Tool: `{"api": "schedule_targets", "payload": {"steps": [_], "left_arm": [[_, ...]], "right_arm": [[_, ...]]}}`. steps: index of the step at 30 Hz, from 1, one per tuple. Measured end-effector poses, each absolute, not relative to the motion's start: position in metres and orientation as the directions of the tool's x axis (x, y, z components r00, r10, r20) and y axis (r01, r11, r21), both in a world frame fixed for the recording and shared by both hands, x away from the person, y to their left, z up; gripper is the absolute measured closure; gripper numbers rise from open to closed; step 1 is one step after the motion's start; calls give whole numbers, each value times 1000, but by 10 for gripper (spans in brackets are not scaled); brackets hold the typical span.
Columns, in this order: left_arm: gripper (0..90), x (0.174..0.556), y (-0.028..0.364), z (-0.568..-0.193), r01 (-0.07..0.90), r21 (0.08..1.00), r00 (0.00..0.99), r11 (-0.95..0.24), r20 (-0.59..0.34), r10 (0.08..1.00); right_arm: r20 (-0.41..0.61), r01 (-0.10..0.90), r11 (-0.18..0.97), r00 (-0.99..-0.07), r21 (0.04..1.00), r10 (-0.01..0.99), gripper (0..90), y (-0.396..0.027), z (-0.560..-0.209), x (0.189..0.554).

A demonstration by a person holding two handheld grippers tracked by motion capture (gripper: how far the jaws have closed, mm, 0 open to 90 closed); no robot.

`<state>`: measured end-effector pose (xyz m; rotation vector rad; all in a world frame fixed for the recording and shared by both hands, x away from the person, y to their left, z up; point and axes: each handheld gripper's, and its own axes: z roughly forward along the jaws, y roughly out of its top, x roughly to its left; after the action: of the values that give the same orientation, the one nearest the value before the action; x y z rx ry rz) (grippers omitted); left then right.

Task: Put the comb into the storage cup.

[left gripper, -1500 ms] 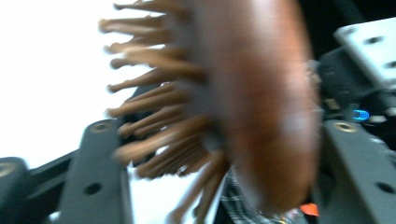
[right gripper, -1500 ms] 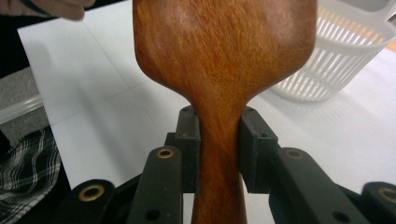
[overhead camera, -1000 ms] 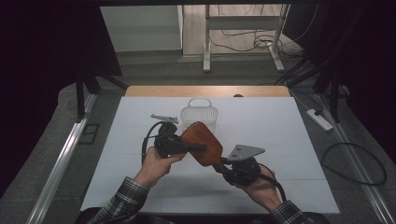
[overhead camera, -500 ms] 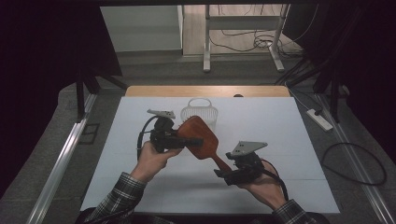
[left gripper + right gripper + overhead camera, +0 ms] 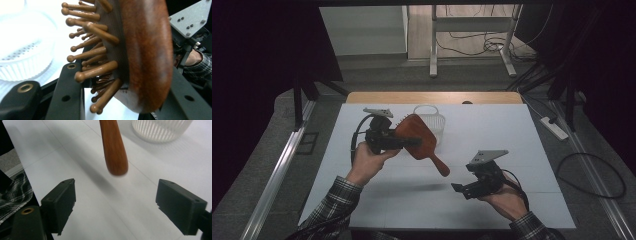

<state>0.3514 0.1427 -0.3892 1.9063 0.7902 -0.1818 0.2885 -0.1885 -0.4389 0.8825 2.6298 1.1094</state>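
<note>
A reddish wooden hairbrush point(image 5: 417, 139) with wooden pins hangs above the white table point(image 5: 522, 130). My left gripper point(image 5: 411, 142) is shut on the brush's head point(image 5: 147, 55), one jaw among the pins and the other on the smooth back. The handle point(image 5: 439, 165) slants down to the right and is free. My right gripper point(image 5: 460, 189) is lower right of the handle's tip, apart from it. Its jaws have just been opening and have nothing between them point(image 5: 116, 202). The handle's rounded end point(image 5: 115, 157) hangs ahead of them.
A white ribbed basket point(image 5: 434, 120) stands on the table just behind the brush, and shows in both gripper views point(image 5: 25, 57) point(image 5: 160, 128). A wooden strip point(image 5: 432, 97) edges the table's far side. Plaid sleeves point(image 5: 334, 197) enter from below.
The right gripper let go of the handle, opened wide and drew back to the right. The left gripper lifted the brush slightly up and to the left.
</note>
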Motion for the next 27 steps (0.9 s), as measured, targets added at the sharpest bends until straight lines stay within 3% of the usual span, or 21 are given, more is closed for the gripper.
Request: {"api": "schedule_targets", "payload": {"steps": [12, 27], "left_arm": [[597, 360, 159, -378, 602, 763, 754, -236, -446, 483], [594, 372, 177, -366, 615, 768, 719, -182, -451, 529]], "right_arm": [[81, 494, 571, -798, 656, 597, 4, -208, -449, 286], [105, 514, 523, -774, 680, 625, 0, -238, -447, 276]]}}
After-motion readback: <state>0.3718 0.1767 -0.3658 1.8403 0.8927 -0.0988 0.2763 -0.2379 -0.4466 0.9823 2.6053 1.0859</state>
